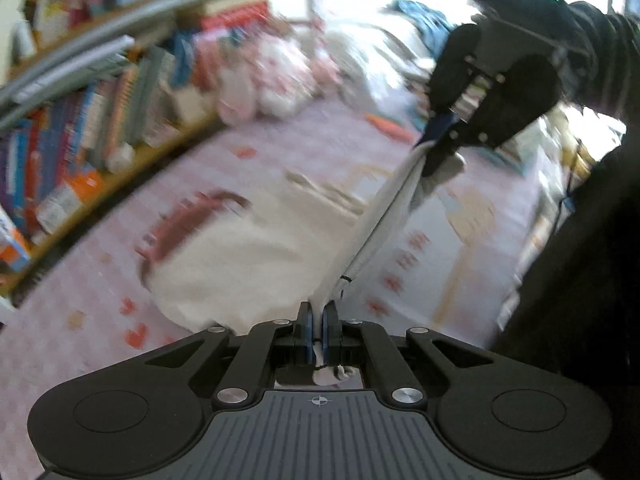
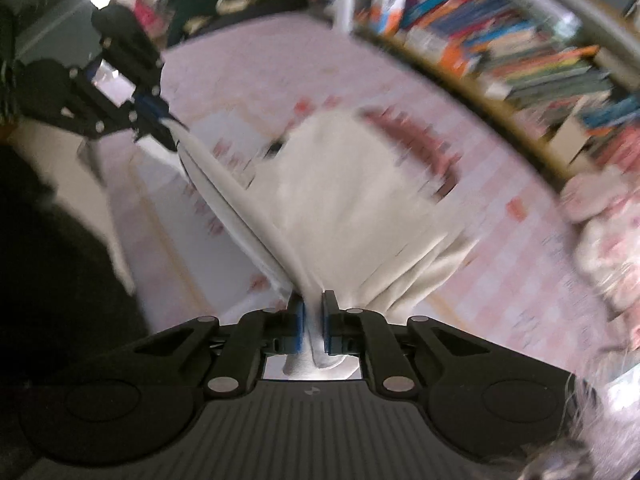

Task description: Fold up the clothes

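A cream-white garment [image 1: 240,264] with a dark red collar [image 1: 192,216] hangs over the pink checked bed sheet [image 1: 100,292]. My left gripper [image 1: 318,320] is shut on one end of its hem. My right gripper [image 2: 313,312] is shut on the other end, and the hem [image 2: 240,204] runs taut between the two. In the left wrist view the right gripper [image 1: 434,148] shows at upper right, pinching cloth. In the right wrist view the left gripper [image 2: 160,120] shows at upper left, and the garment [image 2: 352,200] drapes below with its red collar [image 2: 416,140] farthest away.
A shelf packed with books [image 1: 80,120] curves along the bed's far side. Pink-and-white stuffed things [image 1: 272,80] and blue cloth [image 1: 424,20] lie beyond the sheet. A person's dark sleeve [image 1: 580,280] fills the right edge of the left wrist view.
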`<control>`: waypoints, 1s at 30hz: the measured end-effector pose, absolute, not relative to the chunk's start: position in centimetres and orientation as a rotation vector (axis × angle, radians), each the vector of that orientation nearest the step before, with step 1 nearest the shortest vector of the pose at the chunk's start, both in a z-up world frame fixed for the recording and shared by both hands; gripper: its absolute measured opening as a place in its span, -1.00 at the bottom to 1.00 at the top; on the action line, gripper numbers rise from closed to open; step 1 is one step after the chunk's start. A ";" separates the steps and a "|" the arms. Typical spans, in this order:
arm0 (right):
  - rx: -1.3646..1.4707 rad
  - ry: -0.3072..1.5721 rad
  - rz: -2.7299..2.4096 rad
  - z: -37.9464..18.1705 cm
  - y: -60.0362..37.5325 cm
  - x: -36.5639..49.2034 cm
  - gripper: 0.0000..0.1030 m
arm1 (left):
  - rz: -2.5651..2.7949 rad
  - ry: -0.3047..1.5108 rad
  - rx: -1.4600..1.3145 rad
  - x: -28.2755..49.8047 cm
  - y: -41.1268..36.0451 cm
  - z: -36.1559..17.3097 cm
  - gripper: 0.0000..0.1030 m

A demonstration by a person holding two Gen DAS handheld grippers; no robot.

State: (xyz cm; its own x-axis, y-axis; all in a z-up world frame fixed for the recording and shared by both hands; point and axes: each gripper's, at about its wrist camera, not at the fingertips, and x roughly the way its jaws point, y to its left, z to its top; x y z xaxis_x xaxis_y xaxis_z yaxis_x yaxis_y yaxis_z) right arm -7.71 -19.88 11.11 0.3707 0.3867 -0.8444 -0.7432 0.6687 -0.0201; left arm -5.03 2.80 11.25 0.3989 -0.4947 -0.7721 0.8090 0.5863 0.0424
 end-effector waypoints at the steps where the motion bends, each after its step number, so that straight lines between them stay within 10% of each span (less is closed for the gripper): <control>1: -0.435 0.913 0.750 11.7 -20.0 -7.0 -0.84 | -0.839 0.788 0.434 -4.1 2.9 11.7 -0.93; 30: -0.385 0.981 0.720 5.8 -20.3 8.4 -0.84 | -0.729 0.888 0.340 8.9 2.8 5.0 -0.90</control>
